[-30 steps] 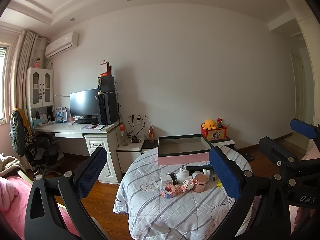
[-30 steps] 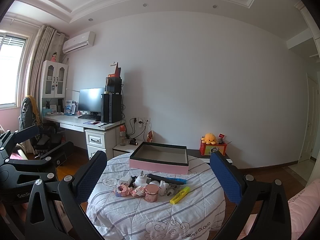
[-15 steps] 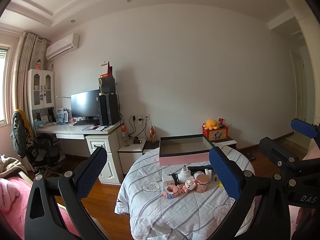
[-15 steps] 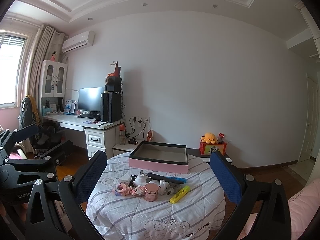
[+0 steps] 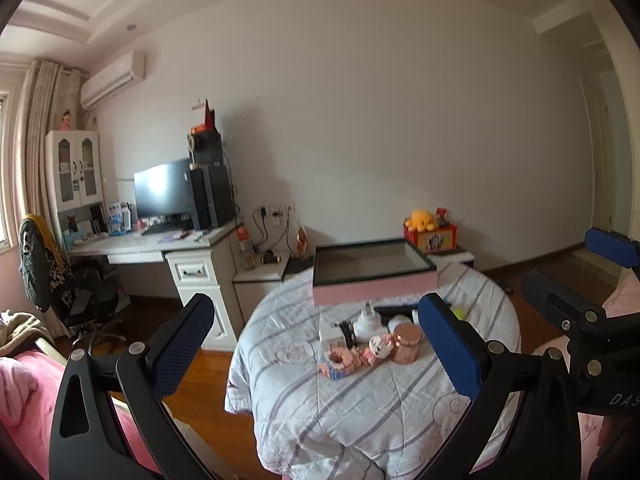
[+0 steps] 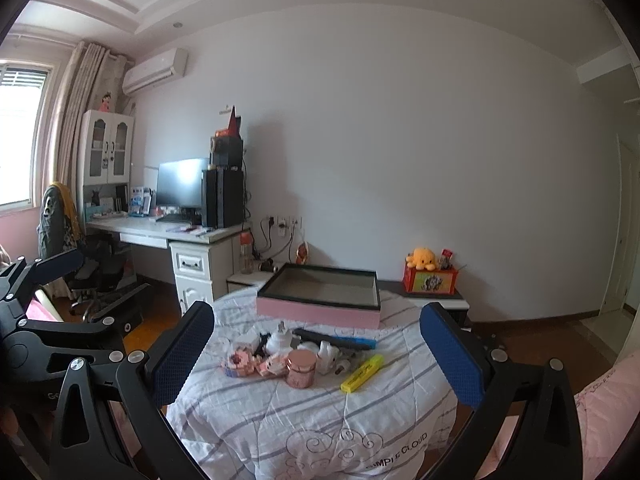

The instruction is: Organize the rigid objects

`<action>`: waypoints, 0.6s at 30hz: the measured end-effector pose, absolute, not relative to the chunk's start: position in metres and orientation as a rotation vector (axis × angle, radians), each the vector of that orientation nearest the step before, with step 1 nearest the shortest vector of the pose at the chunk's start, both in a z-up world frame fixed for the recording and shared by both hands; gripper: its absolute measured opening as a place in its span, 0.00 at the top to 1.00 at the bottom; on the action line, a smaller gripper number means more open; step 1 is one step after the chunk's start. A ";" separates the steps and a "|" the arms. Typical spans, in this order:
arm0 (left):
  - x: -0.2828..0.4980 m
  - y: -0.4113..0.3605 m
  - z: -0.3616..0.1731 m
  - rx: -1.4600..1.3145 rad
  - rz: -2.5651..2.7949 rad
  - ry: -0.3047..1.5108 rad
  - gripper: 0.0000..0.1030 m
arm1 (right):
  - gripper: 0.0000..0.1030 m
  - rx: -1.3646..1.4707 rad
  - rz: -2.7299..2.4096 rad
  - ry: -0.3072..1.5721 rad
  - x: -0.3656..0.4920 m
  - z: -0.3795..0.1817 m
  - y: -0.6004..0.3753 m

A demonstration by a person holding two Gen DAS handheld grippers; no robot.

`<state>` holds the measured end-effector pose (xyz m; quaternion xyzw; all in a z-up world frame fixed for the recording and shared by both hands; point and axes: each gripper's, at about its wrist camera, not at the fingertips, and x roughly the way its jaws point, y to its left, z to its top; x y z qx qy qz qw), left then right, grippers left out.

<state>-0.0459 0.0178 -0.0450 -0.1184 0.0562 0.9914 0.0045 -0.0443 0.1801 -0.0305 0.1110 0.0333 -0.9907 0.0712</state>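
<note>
A round table [image 6: 304,420] under a striped cloth carries a pink shallow box [image 6: 320,294] with a dark rim at its far side. In front of the box lies a cluster of small items: a pink jar [image 6: 301,368], a yellow highlighter [image 6: 362,373], a pink toy block [image 6: 239,364], a white bottle [image 6: 279,340] and a dark blue pen [image 6: 334,339]. The same box [image 5: 372,274] and jar [image 5: 407,343] show in the left wrist view. My left gripper [image 5: 316,346] and right gripper [image 6: 316,354] both hang open, well short of the table, holding nothing.
A white desk [image 6: 176,236] with a monitor [image 6: 181,184] and a swivel chair [image 6: 86,268] stands at the left wall. A low cabinet carries an orange plush toy [image 6: 424,258] on a red box. Pink bedding [image 5: 24,392] lies at the lower left; wooden floor surrounds the table.
Both views have drifted closer to the table, and the left view has swung slightly so the table sits further right. Both grippers stay open.
</note>
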 end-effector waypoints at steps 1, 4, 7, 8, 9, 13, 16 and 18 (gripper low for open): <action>-0.050 0.019 -0.049 -0.392 3.101 0.180 0.00 | 0.00 0.363 -2.975 0.097 -0.049 -0.035 0.182; -0.065 0.024 -0.063 -0.456 3.074 0.192 0.00 | 0.00 0.428 -2.964 0.084 -0.064 -0.049 0.187; -0.085 0.026 -0.083 -0.554 3.025 0.184 0.00 | 0.00 0.495 -2.958 0.077 -0.078 -0.064 0.192; -0.092 0.027 -0.091 -0.587 3.017 0.176 0.00 | 0.00 0.525 -2.953 0.074 -0.085 -0.069 0.193; -0.098 0.026 -0.097 -0.617 3.014 0.170 0.00 | 0.00 0.544 -2.949 0.074 -0.089 -0.074 0.194; -0.124 0.026 -0.125 -0.746 3.001 0.159 0.00 | 0.00 0.643 -2.927 0.084 -0.113 -0.099 0.197; -0.143 0.024 -0.144 -0.834 2.982 0.160 0.00 | 0.00 0.723 -2.900 0.080 -0.133 -0.121 0.197; -0.155 0.022 -0.157 -0.884 2.970 0.160 0.00 | 0.00 0.766 -2.891 0.084 -0.143 -0.132 0.198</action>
